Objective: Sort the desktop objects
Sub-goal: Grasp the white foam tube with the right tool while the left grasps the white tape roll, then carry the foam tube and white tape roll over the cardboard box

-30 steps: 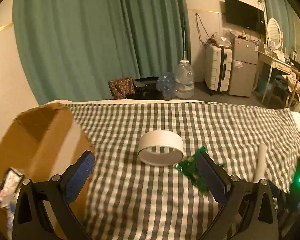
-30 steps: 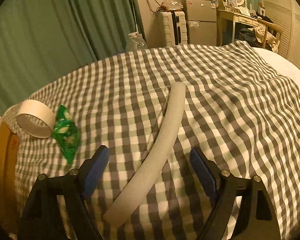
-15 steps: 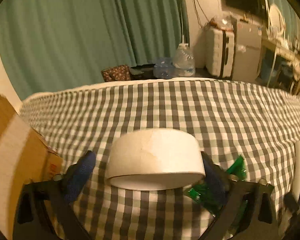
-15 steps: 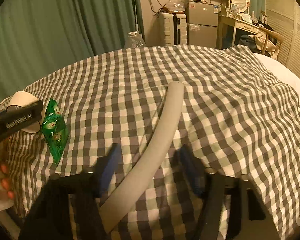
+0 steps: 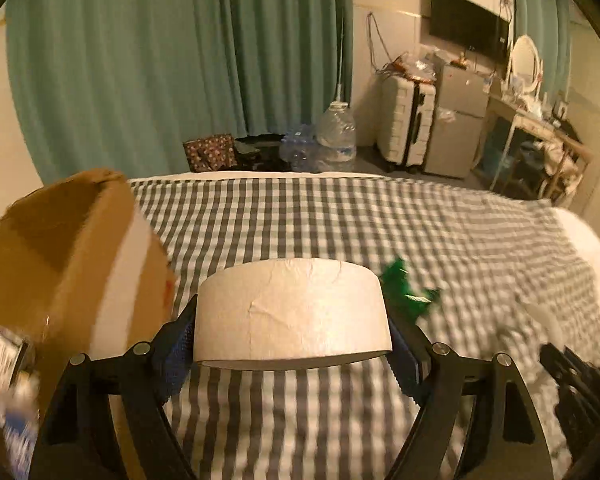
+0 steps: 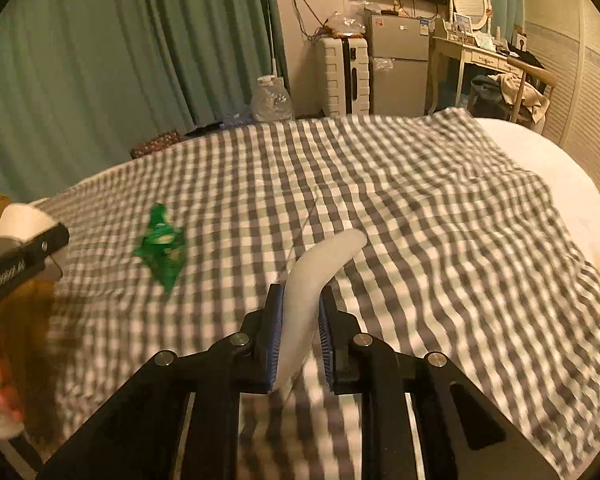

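L gripper (image 5: 292, 354): clamped on tape roll (image 5: 292, 312); lifted
R gripper (image 6: 299, 336): jaws just closed on foam tube (image 6: 312, 280)
Left: green packet (image 6: 162, 246) (on cloth)
Box (image 5: 60, 256): some items in

The green packet (image 5: 408, 292) is smeared by blur and partly covered by the tape roll (image 5: 292, 312). The cardboard box (image 5: 60, 264) is cut off at the left edge, its contents unreadable. The near end of the foam tube (image 6: 312, 280) is hidden behind the fingers (image 6: 274, 336).
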Motion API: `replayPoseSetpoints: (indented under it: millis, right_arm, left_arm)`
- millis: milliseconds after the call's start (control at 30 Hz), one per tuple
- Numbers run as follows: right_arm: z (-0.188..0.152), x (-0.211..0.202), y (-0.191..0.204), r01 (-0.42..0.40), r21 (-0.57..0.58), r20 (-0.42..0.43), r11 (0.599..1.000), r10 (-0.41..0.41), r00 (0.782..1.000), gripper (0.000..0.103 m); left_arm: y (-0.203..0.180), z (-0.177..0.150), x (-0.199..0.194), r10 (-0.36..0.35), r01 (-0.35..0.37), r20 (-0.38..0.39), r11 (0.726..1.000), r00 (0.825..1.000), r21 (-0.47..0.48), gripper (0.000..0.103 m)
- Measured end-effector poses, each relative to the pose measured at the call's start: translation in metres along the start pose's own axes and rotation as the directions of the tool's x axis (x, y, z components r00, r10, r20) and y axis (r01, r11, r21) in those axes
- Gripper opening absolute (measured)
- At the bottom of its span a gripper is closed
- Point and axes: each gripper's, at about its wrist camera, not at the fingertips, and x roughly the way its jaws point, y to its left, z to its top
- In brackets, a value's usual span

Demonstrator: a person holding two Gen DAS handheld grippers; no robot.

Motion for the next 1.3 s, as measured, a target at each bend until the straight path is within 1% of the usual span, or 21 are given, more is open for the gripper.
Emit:
replayPoseSetpoints:
  millis: [67, 100, 133, 200, 233, 333, 400, 467, 600, 733, 900, 1000, 1033, 1133, 1200, 1300]
  right_arm:
    - [0.000, -0.025, 0.006, -0.006, -0.021, 0.019, 1.000, 0.006, 1.000, 0.017]
    - [-0.001, -0.039, 0.010, -0.010, -0.029, 0.030, 1.000, 0.011, 0.999, 0.017]
    - [-0.004, -0.053, 0.014, -0.018, -0.031, 0.041, 0.999, 0.020, 0.999, 0.017]
    - [-0.007, -0.073, 0.021, -0.029, -0.045, 0.053, 0.999, 0.032, 0.998, 0.017]
    - [-0.010, -0.090, 0.028, -0.035, -0.059, 0.070, 0.998, 0.039, 0.997, 0.017]
    - [-0.010, -0.121, 0.043, -0.084, -0.070, 0.084, 0.994, 0.090, 0.992, 0.017]
    - [-0.011, -0.143, 0.054, -0.096, -0.092, 0.107, 0.991, 0.106, 0.989, 0.017]
    - [-0.011, -0.160, 0.066, -0.102, -0.119, 0.128, 0.988, 0.117, 0.985, 0.017]
    - [-0.009, -0.198, 0.094, -0.161, -0.157, 0.158, 0.974, 0.186, 0.970, 0.017]
    - [-0.006, -0.223, 0.131, -0.180, -0.215, 0.192, 0.960, 0.222, 0.956, 0.017]
    - [-0.002, -0.235, 0.175, -0.258, -0.248, 0.181, 0.934, 0.306, 0.935, 0.017]
    - [-0.001, -0.233, 0.211, -0.285, -0.288, 0.159, 0.914, 0.339, 0.927, 0.017]
    - [-0.001, -0.232, 0.217, -0.293, -0.297, 0.151, 0.909, 0.348, 0.925, 0.017]
    - [-0.001, -0.218, 0.255, -0.335, -0.334, 0.101, 0.881, 0.387, 0.917, 0.017]
    - [-0.001, -0.206, 0.277, -0.352, -0.352, 0.070, 0.867, 0.399, 0.914, 0.017]
    - [0.002, -0.187, 0.305, -0.375, -0.363, 0.032, 0.853, 0.414, 0.910, 0.017]
  left_arm:
    - [0.000, -0.003, -0.023, -0.032, 0.032, -0.002, 0.999, 0.999, 0.005, 0.084]
    - [0.000, -0.003, -0.035, -0.036, 0.036, 0.000, 0.999, 0.999, 0.015, 0.084]
    - [0.001, -0.001, -0.041, -0.035, 0.035, 0.002, 0.999, 0.999, 0.023, 0.084]
    - [0.004, 0.001, -0.067, -0.040, 0.039, 0.018, 0.998, 0.999, 0.048, 0.084]
    - [0.006, 0.001, -0.077, -0.042, 0.040, 0.026, 0.998, 0.999, 0.053, 0.084]
    - [0.019, 0.007, -0.109, -0.047, 0.044, 0.045, 0.998, 0.998, 0.051, 0.084]
    - [0.029, 0.013, -0.124, -0.045, 0.042, 0.043, 0.998, 0.998, 0.051, 0.084]
    - [0.041, 0.016, -0.143, -0.034, 0.030, 0.050, 0.998, 0.998, 0.061, 0.084]
    - [0.071, 0.022, -0.172, 0.023, -0.032, 0.111, 0.997, 0.994, 0.077, 0.084]
    - [0.107, 0.025, -0.186, 0.039, -0.045, 0.134, 0.998, 0.990, 0.045, 0.084]
    - [0.150, 0.024, -0.192, 0.075, -0.078, 0.149, 0.997, 0.986, 0.017, 0.084]
    - [0.181, 0.023, -0.186, 0.085, -0.082, 0.145, 0.996, 0.986, -0.028, 0.084]
    - [0.190, 0.022, -0.182, 0.083, -0.078, 0.136, 0.996, 0.987, -0.043, 0.084]
    - [0.216, 0.017, -0.170, 0.082, -0.076, 0.112, 0.995, 0.990, -0.058, 0.084]
    - [0.230, 0.011, -0.161, 0.098, -0.092, 0.095, 0.993, 0.991, -0.072, 0.084]
    - [0.249, 0.003, -0.144, 0.089, -0.081, 0.065, 0.990, 0.994, -0.113, 0.084]
